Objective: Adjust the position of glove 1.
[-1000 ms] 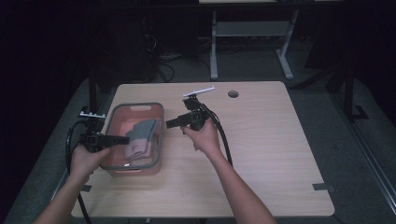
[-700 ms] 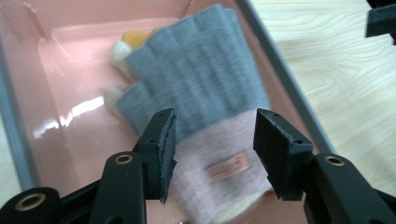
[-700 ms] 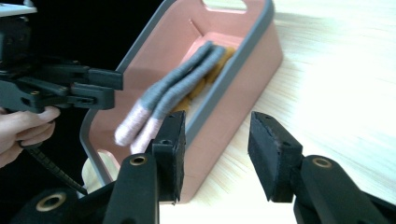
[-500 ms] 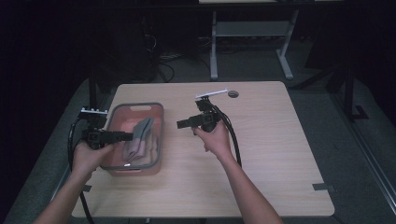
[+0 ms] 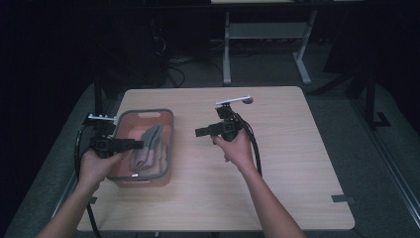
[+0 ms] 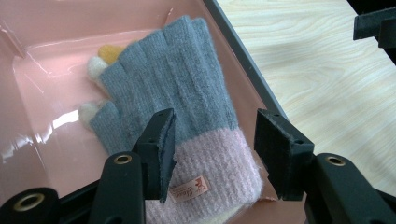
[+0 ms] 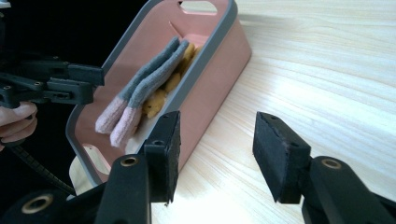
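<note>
The grey gloves (image 5: 147, 148) with pink cuffs lay stacked inside the pink basket (image 5: 168, 124), which sat on the desk (image 5: 297, 163) at about nine o'clock from its centre. The left hand-held gripper (image 5: 130, 145) hung over the basket's left rim, its jaws spread wide and holding nothing; in the left gripper view the top glove (image 6: 177, 98) lay flat just beyond the jaws, the pink cuff (image 6: 210, 163) nearest them. The right hand-held gripper (image 5: 202, 132) hovered over bare desk at three o'clock from the basket, jaws equally wide and empty, well apart from it.

To take a glove cleanly, the left hand-held gripper would probably do best to dip toward the cuff, where the knit looked thickest, and close across its short width rather than along the fingers. Pinching shallowly might lift the top glove alone, since a second lay directly beneath. The right hand-held gripper could steady the basket's wall (image 7: 205, 93) if it slid.
</note>
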Motion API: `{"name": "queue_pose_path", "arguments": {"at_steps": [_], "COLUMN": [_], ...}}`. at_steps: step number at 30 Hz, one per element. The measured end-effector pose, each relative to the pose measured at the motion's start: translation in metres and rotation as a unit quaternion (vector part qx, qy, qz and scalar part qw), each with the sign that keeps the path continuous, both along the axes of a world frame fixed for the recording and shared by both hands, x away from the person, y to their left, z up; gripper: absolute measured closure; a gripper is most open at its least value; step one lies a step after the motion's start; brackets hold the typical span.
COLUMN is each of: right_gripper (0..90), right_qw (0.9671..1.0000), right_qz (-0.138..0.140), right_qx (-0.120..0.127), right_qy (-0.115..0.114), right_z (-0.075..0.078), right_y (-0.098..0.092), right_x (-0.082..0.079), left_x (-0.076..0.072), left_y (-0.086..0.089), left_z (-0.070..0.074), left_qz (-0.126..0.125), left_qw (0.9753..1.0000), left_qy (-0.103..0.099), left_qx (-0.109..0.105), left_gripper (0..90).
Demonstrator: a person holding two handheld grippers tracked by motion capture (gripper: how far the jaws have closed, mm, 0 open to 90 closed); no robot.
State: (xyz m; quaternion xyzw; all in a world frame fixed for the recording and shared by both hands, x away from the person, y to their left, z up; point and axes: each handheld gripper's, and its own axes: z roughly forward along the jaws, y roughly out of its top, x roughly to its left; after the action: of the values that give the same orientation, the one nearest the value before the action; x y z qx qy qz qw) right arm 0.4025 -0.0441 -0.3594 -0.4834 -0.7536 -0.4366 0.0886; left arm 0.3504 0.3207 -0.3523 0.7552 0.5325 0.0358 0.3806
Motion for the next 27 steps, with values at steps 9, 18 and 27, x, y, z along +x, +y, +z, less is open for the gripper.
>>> {"name": "queue_pose_path", "arguments": {"at_steps": [9, 18, 27], "right_gripper": [48.7, 48.0, 47.7], "right_qw": [1.0000, 0.9998, 0.9995], "right_qz": [-0.007, -0.020, -0.031], "right_qx": [-0.005, -0.004, 0.000], "right_qy": [-0.004, -0.006, -0.004], "right_z": [0.000, 0.001, 0.000], "right_y": [-0.015, -0.034, -0.049], "right_x": [-0.003, -0.007, -0.010], "left_x": [0.001, 0.006, 0.011], "left_y": [-0.005, -0.013, -0.025], "left_z": [0.002, -0.007, -0.021], "left_qz": [-0.004, -0.011, -0.017], "left_qw": [1.0000, 0.9998, 0.9993], "left_qy": [-0.002, 0.014, 0.032], "left_qx": [-0.002, 0.007, 0.012], "left_gripper": [48.5, 52.6, 54.9]}}
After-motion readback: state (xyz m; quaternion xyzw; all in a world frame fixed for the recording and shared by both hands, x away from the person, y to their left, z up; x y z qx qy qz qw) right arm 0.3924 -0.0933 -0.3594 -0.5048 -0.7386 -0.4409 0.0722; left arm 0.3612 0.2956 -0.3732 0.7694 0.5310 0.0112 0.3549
